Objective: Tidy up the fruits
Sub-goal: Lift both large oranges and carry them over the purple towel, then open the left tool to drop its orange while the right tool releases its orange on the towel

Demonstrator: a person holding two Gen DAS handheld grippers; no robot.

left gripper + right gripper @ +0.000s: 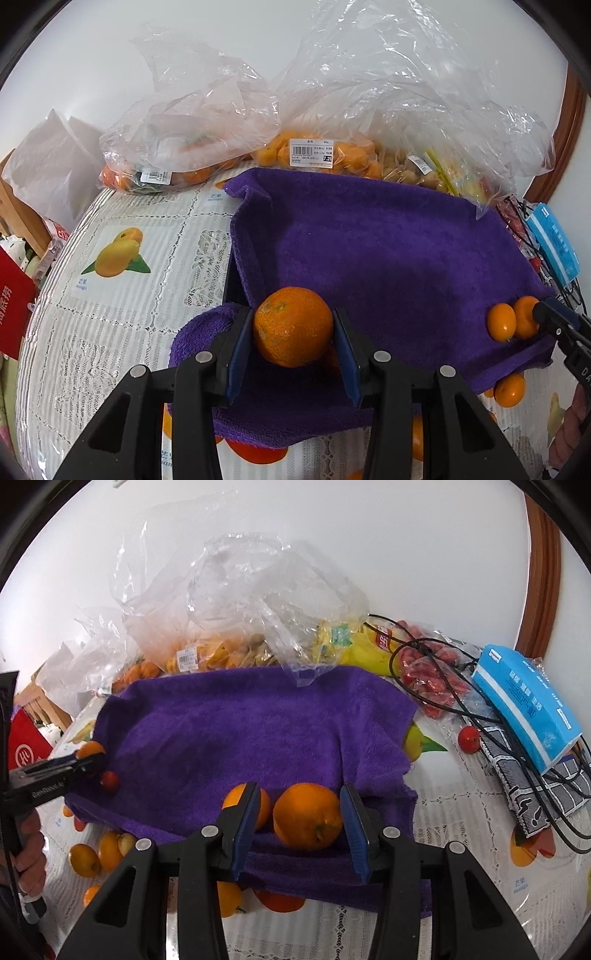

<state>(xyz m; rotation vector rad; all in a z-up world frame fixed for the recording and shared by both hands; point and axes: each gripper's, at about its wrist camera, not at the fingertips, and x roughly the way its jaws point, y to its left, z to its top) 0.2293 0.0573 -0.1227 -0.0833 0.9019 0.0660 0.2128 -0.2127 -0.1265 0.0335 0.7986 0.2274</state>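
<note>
Left gripper [293, 334] fingers clamp a round, dimpled orange [293, 326]. Right gripper [298, 818] fingers stand apart around a smooth kumquat [307, 816] on plush purple towel [251, 731].

**Clutter around the edges**

A blue tissue box [524, 705] lies on a grey patterned pouch [543, 790] at the desk's right side, with black cables [436, 701] looped over them. A red paper bag [11, 314] stands beside the desk [122, 321], left.

Large orange [292, 326]: round, rough skin, at the left near corner of the purple towel [388, 251].
Two small oranges [306, 816]: touching side by side, at the towel's right near edge.
</note>
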